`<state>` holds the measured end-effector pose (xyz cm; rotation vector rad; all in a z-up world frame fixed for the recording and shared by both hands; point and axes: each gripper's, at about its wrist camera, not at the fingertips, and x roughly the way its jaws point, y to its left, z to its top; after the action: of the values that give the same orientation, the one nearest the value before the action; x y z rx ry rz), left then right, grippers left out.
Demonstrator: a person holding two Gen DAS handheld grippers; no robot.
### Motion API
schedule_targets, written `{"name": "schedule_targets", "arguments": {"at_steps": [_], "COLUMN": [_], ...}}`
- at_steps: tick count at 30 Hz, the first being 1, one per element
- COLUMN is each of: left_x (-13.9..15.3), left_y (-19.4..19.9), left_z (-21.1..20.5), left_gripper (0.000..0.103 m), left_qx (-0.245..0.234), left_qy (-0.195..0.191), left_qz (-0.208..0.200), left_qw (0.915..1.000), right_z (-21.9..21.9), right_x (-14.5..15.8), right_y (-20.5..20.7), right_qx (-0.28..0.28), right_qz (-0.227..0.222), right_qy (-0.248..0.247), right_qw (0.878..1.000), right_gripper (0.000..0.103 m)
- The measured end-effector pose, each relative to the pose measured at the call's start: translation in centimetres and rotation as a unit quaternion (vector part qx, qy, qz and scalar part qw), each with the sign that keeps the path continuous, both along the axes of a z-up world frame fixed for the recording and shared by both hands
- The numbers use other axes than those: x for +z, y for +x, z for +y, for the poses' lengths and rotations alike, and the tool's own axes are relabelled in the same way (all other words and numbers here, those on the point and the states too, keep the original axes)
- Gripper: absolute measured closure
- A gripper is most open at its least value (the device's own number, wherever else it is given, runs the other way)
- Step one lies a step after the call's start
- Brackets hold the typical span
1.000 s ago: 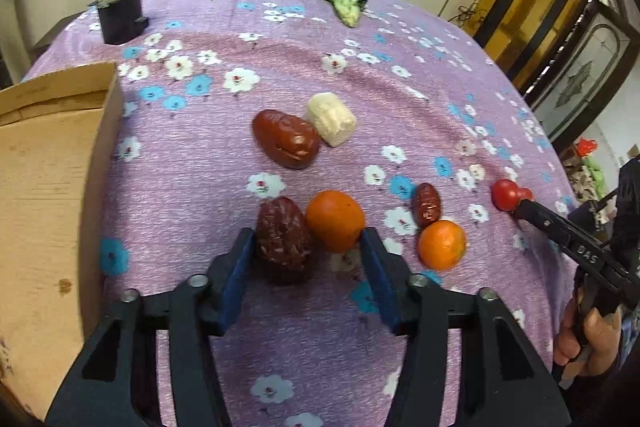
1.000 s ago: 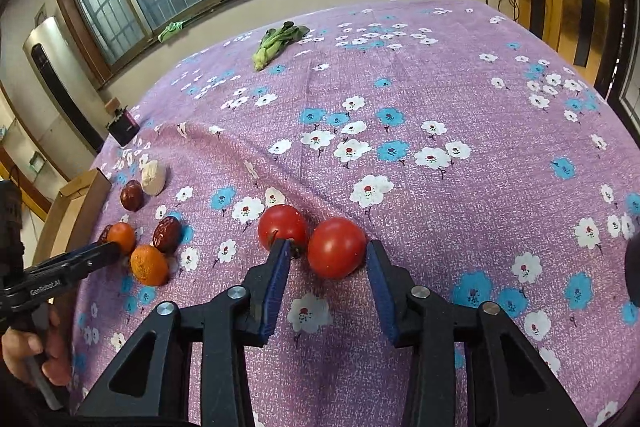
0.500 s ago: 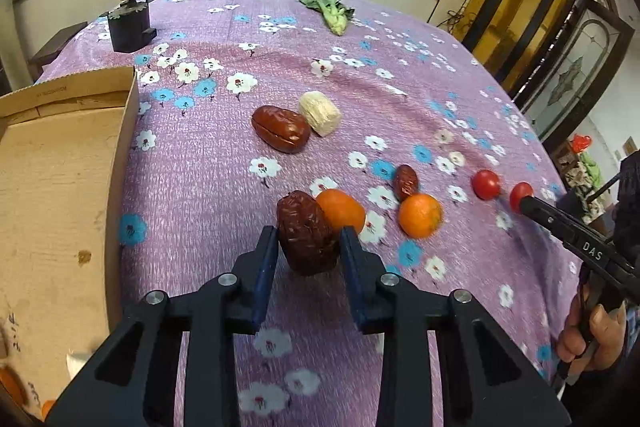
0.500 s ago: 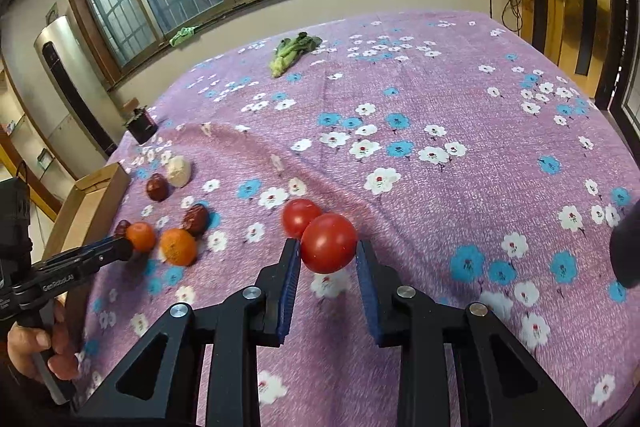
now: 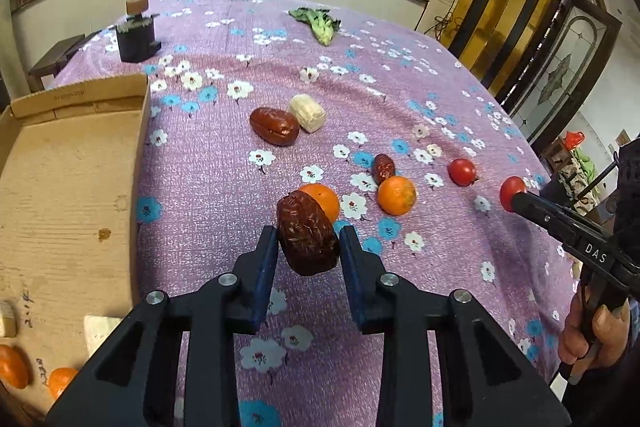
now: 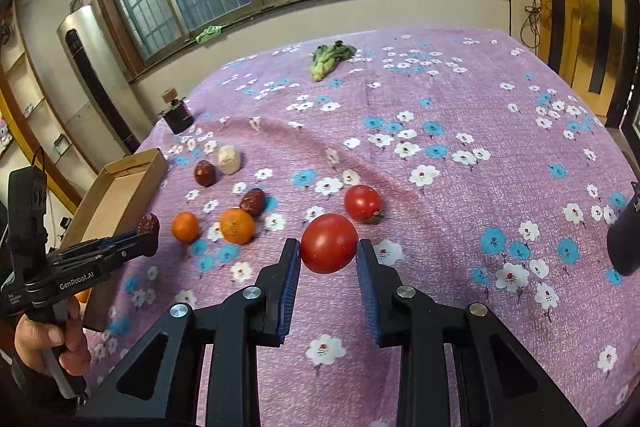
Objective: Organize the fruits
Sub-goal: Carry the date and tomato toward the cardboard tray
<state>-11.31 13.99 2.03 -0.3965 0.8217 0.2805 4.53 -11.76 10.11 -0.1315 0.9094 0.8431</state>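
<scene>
1. Tongs, left (image 5: 308, 251): closed on a wrinkled dark date (image 5: 307, 237), held clear above the cloth-covered desk (image 5: 240, 187).
2. Right tongs (image 6: 328, 259): clamped on a red tomato (image 6: 329, 243), likewise lifted.
3. Two oranges (image 5: 397, 195), a small date (image 5: 384, 167) and a second tomato (image 5: 462, 171) are seen on the desk.
4. Cardboard box (image 5: 60, 187): located at left, oranges inside.
5. Farther off, a large date (image 5: 274, 126) is seen touching a pale block (image 5: 307, 113).

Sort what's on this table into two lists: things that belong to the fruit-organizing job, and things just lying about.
Job: wrinkled date in the left gripper; tomato in the right gripper; second tomato; two oranges; smooth date; small date; cardboard box.

Lying about: leafy green; dark block; pale chunk.
</scene>
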Motion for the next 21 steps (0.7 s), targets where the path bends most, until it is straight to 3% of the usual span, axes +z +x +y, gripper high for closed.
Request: {"name": "schedule_targets", "arguments": {"at_steps": [21], "left_x": [2.5], "left_y": [-5.8], "left_z": [2.5], "left_gripper": [0.074], "left_qx": [0.047], "left_qy": [0.016], "left_qz": [-0.027], "left_qw": [0.9984], "right_z": [5.2], "right_x": [1.7], "right_y": [-6.2], "right_qx": [0.083], "right_qz": [-0.011], "right_qy": [0.008], "right_qw": [0.996], "right_gripper": [0.074]}}
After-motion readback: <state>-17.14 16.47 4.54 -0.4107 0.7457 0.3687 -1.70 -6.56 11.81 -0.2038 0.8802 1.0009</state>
